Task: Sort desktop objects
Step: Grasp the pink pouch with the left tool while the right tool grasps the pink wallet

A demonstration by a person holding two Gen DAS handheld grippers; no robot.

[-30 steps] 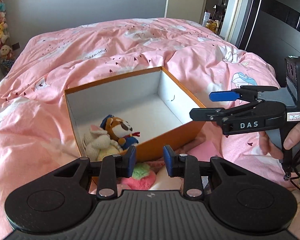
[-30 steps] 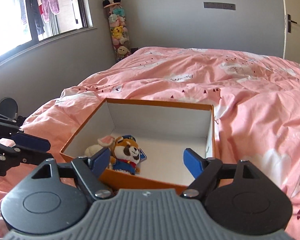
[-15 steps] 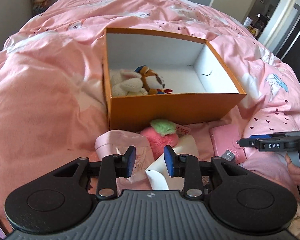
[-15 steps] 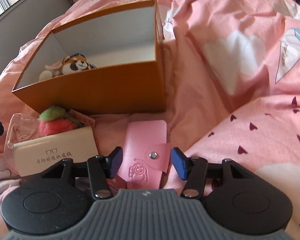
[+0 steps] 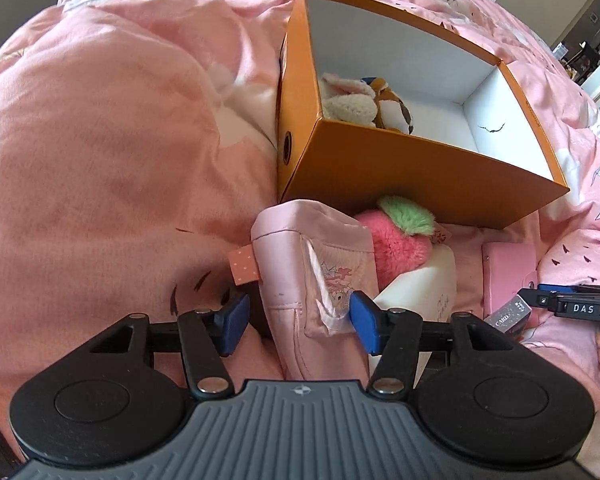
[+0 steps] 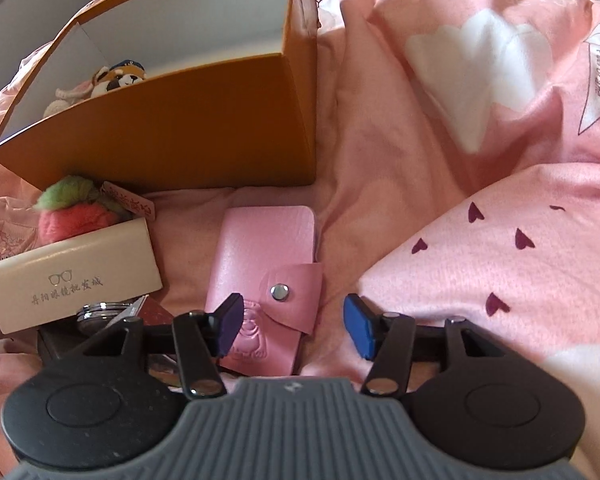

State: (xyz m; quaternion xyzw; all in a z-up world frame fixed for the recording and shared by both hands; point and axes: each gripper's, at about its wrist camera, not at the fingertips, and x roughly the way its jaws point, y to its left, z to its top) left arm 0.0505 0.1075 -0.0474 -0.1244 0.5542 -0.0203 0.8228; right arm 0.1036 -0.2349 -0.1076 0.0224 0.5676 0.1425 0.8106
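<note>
Both grippers have dropped from above the box to the clutter in front of it, and the views now tilt steeply down at the bedding. Between the left gripper [image 5: 298, 322] pads sits a pink fabric pouch [image 5: 320, 280], standing roughly upright with its long axis running away from the fingers toward the box; the jaws are opening, one pad close against the pouch's right edge and the other standing off its left side, so nothing is gripped. The right gripper [image 6: 294, 324] hangs partly spread over the near end of a pink snap wallet [image 6: 266, 272], which lies flat with its long axis pointing at the box; the left pad overlaps the wallet's edge, the right pad is clear of it, and it holds nothing. Each hand is nearest its own item. Beyond lie one cream glasses case [image 6: 74, 276], one pink plush strawberry [image 5: 400, 240] against the box wall, and a small box marked CARD [image 5: 508, 314] beside the wallet. One orange box [image 5: 420, 168] stands farther out, with two plush toys [image 5: 364, 100] inside, all on the pink duvet [image 5: 100, 140].
</note>
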